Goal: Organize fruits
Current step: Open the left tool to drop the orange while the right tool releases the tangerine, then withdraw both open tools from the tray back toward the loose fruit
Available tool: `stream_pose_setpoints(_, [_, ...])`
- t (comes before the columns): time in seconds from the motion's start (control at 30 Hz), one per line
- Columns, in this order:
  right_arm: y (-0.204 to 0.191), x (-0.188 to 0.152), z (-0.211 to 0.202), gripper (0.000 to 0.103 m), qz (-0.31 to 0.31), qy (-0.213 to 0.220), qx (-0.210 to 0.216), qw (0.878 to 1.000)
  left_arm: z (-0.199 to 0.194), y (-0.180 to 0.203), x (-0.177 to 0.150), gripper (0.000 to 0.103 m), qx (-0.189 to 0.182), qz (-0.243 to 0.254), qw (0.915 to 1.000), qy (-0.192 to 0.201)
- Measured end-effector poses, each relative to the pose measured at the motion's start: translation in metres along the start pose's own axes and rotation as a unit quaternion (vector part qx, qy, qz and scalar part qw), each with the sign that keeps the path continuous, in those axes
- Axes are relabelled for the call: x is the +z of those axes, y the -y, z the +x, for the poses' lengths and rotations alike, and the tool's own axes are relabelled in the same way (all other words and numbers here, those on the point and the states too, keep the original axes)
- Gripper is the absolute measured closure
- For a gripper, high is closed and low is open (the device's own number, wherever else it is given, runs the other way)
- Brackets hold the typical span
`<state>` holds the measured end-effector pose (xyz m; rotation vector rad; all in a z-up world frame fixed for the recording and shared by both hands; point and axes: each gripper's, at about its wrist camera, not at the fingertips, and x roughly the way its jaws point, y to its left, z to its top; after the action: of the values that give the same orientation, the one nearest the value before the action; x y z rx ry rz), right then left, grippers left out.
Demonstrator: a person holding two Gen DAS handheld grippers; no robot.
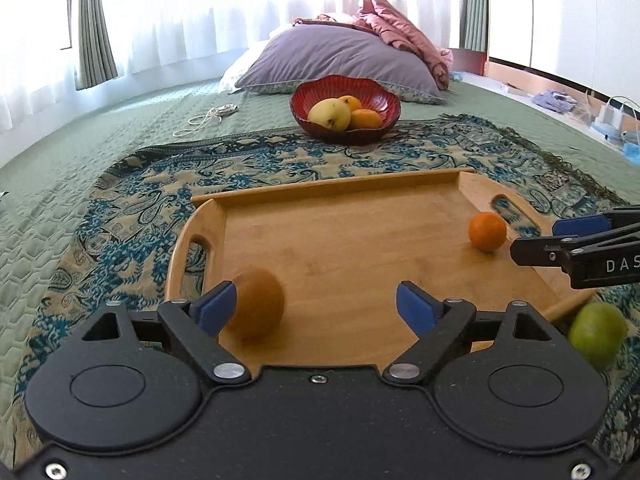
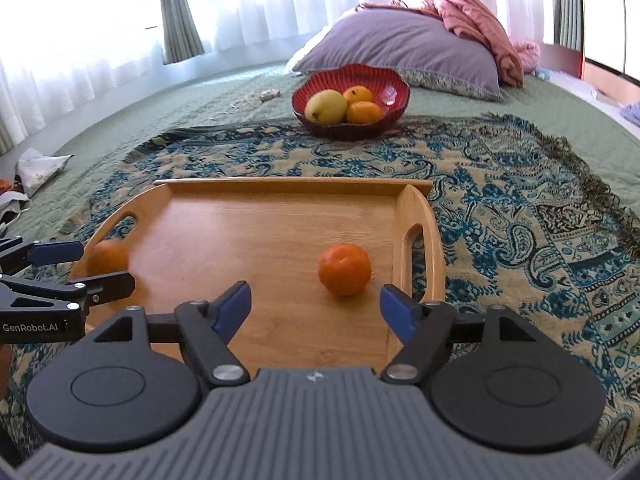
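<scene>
A wooden tray (image 1: 340, 196) (image 2: 280, 188) lies on a patterned blanket. On it a brownish-orange fruit (image 1: 258, 302) (image 2: 108, 258) sits near the left handle, and a small orange (image 1: 487, 231) (image 2: 345, 269) near the right handle. My left gripper (image 1: 316, 306) is open, its left pad beside the brownish fruit. My right gripper (image 2: 316, 308) is open just short of the small orange; it also shows in the left wrist view (image 1: 560, 236). A red bowl (image 1: 384, 100) (image 2: 394, 84) beyond the tray holds a yellow-green fruit (image 1: 330, 114) (image 2: 326, 106) and two oranges. A green fruit (image 1: 596, 330) lies off the tray's right corner.
A purple pillow (image 1: 340, 56) (image 2: 404, 50) and pink bedding (image 1: 400, 28) lie behind the bowl. A white cable (image 1: 204, 120) lies on the green bedspread to the left. Curtains and a bright window stand at the back. Clutter sits past the bed's right edge (image 1: 612, 120).
</scene>
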<state>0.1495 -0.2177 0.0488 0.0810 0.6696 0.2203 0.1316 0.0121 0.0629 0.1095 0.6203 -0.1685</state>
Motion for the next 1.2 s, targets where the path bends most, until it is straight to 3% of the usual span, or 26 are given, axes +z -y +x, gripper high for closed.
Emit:
stream_pose_setpoints(0.6, [-0.007,-0.052,-0.045,0.001,-0.031,0.055,-0.013,0.998,-0.053,0.012,-0.04,0.007,-0.007,0.005,0.9995,0.031])
stream_pose_setpoints(1.2, [0.003,-0.098,-0.069,0.0,-0.01,0.095,-0.032,0.995,-0.069,0.009,-0.089,0.003,0.022,-0.008,0.9983,0.053])
